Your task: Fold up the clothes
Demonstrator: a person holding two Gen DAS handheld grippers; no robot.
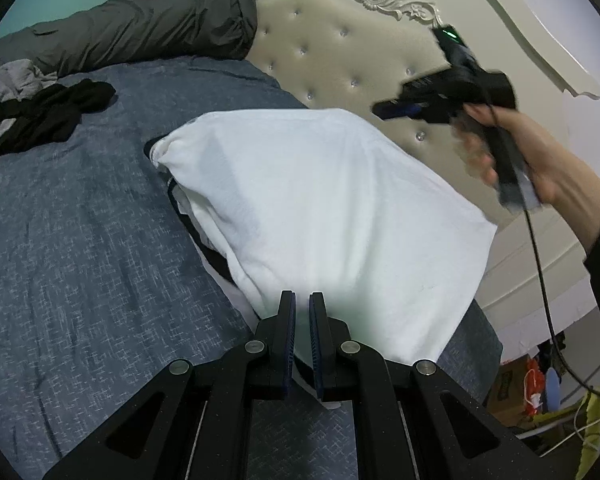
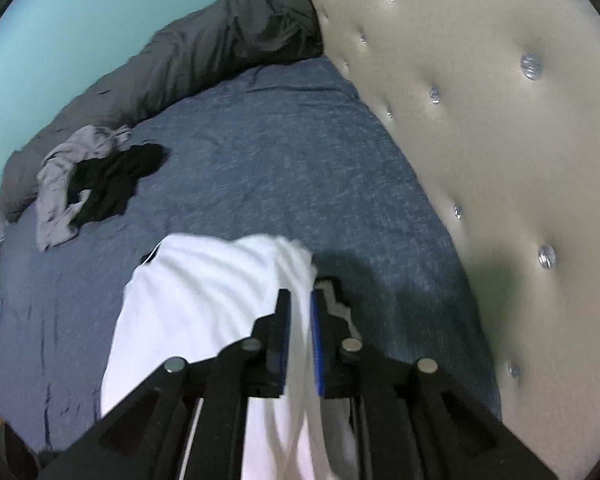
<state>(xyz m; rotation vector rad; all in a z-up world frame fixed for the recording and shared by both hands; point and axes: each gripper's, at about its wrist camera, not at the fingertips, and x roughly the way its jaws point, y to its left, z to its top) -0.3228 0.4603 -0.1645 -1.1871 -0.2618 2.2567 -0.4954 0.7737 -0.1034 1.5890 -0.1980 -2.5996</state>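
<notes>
1. Mid-fold: white soft cotton garment [image 1: 324, 208] lifted over blue woven bedspread [image 1: 80, 240], one corner clamped in left gripper [image 1: 302, 300], another in right gripper [image 2: 300, 296].
2. Still unfolded at ten o'clock: one black crumpled garment [image 2: 116, 184], one grey crumpled garment [image 2: 56, 200].
3. Counted: three garments, two grippers.

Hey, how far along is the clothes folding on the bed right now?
Done: nothing I can confirm; the white garment looks only partly folded. In hand: the left gripper is shut on its near corner; the right gripper has white cloth between its fingers, grip unclear. Left: the black garment and grey garment lie crumpled on the bed.
</notes>
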